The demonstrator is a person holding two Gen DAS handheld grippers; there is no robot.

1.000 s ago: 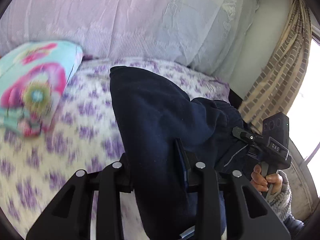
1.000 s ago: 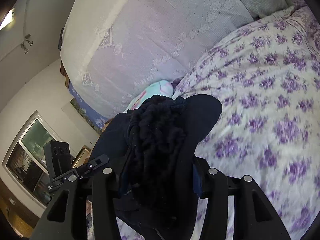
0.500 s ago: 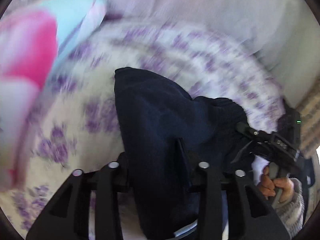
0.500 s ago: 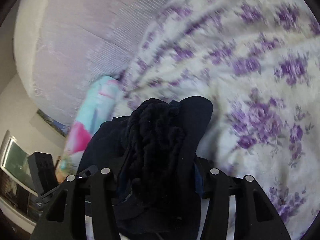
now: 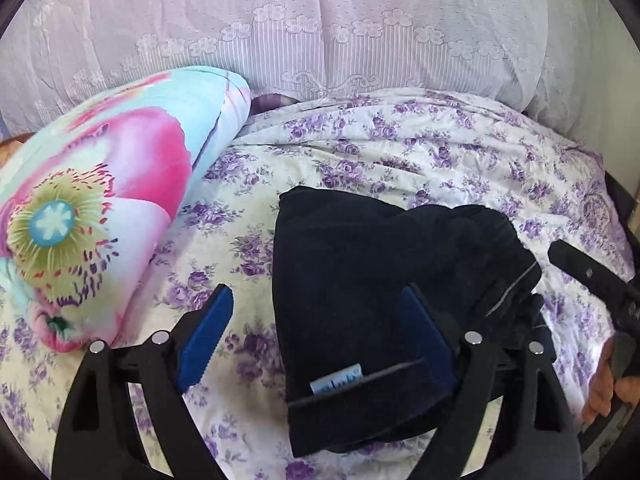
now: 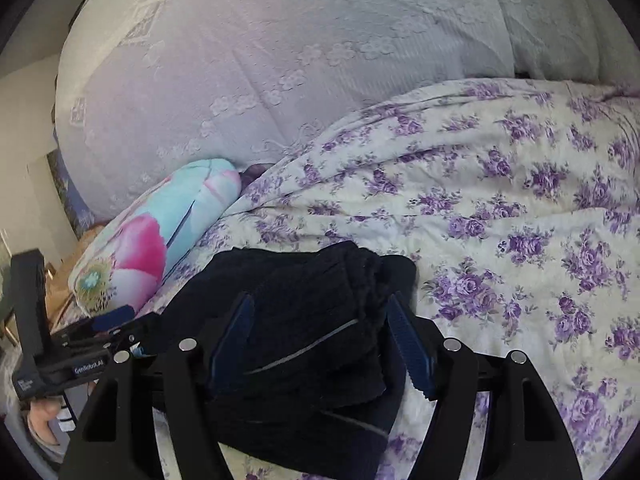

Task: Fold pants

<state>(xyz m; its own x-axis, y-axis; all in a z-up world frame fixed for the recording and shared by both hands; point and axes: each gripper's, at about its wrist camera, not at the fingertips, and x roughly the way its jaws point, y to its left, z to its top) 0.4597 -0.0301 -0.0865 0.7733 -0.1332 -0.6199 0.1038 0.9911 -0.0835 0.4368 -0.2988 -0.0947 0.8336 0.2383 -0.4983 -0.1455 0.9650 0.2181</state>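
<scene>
Folded navy pants (image 5: 360,264) lie on the floral bedspread (image 5: 460,168); nothing contains them.

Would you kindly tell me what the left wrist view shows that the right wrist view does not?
Only the left wrist view shows the white label on the folded pants. Only the right wrist view shows room wall beyond the bed. Both show the pants, flowered pillow, purple-flowered sheet, and each gripper, left gripper, right gripper, jaws opening around the pants.
</scene>
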